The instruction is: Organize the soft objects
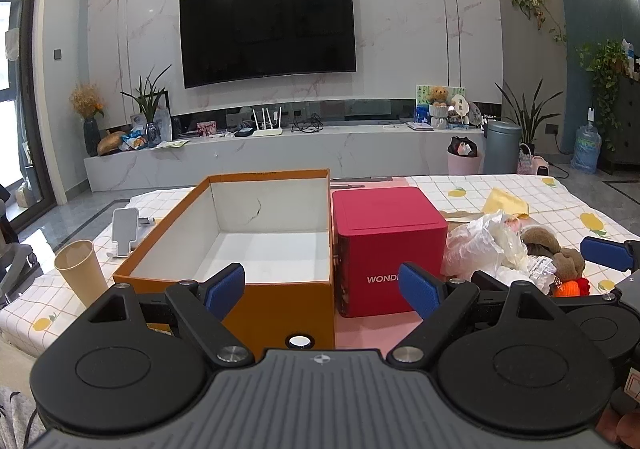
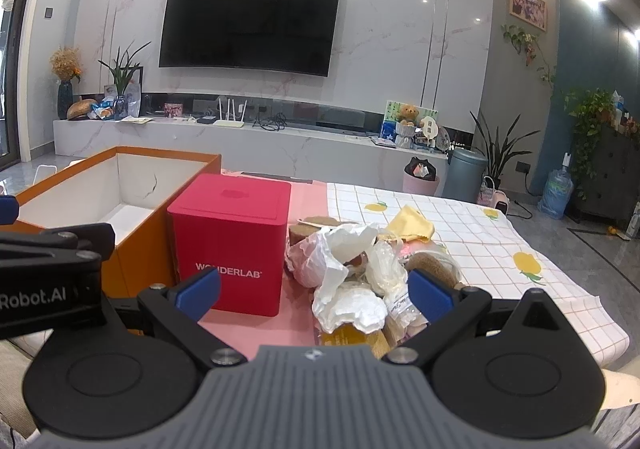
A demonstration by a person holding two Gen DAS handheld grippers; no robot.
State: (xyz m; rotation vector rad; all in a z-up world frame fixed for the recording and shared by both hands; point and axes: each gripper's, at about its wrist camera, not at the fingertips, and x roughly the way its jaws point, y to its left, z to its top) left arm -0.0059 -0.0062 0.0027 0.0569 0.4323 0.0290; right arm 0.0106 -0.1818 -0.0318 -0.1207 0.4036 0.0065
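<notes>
While both the left gripper [image 1: 322, 289] and right gripper [image 2: 316, 289] are spread wide and empty, the slippery plastic bags [image 2: 340, 269] at twelve o'clock could slide out when pinched.

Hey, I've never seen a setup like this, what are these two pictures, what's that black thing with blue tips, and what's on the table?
There is no robot here: a person holds a two-finger tool in each hand, with a camera on each looking along its blue-tipped fingers. One picture is from the left tool, the other from the right tool. Both are open and hold nothing. On the table stand an empty orange box and, right of it, a closed red box. Further right lies a pile of soft things: crumpled bags, plush toys, a yellow cloth. A paper cup stands at the left.
</notes>
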